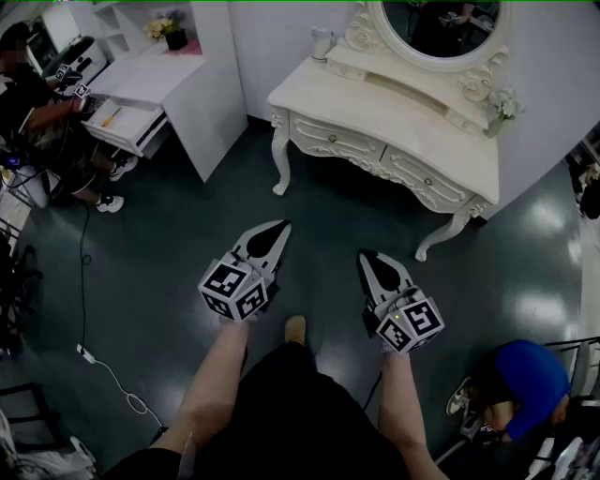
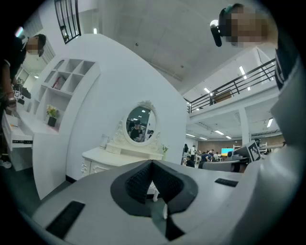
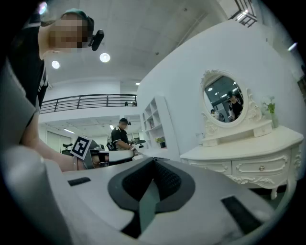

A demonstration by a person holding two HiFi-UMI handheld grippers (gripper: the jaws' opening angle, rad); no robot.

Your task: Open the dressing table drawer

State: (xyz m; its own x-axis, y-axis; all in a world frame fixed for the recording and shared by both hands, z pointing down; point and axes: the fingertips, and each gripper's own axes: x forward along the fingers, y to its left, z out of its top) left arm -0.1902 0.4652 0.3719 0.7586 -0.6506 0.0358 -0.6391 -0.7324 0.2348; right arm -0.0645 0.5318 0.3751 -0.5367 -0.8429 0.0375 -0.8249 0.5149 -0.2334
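The white carved dressing table [image 1: 403,122] stands against the wall ahead of me, with an oval mirror [image 1: 441,28] on top. Its two front drawers [image 1: 335,139] [image 1: 424,179] are both closed. My left gripper [image 1: 280,226] hangs over the dark floor well short of the table, jaws shut and empty. My right gripper [image 1: 365,256] hangs beside it, also shut with nothing in it. In the left gripper view the left gripper [image 2: 152,162] points level at the table [image 2: 110,155]. In the right gripper view the table [image 3: 239,148] lies to the right of the right gripper [image 3: 154,161], with a drawer knob [image 3: 261,168] showing.
A white desk and shelf unit [image 1: 150,80] stands at the left with a pulled-out drawer, and a seated person [image 1: 37,112] beside it. Another person in a blue cap [image 1: 530,375] crouches at lower right. A white cable [image 1: 112,375] trails on the floor at the left.
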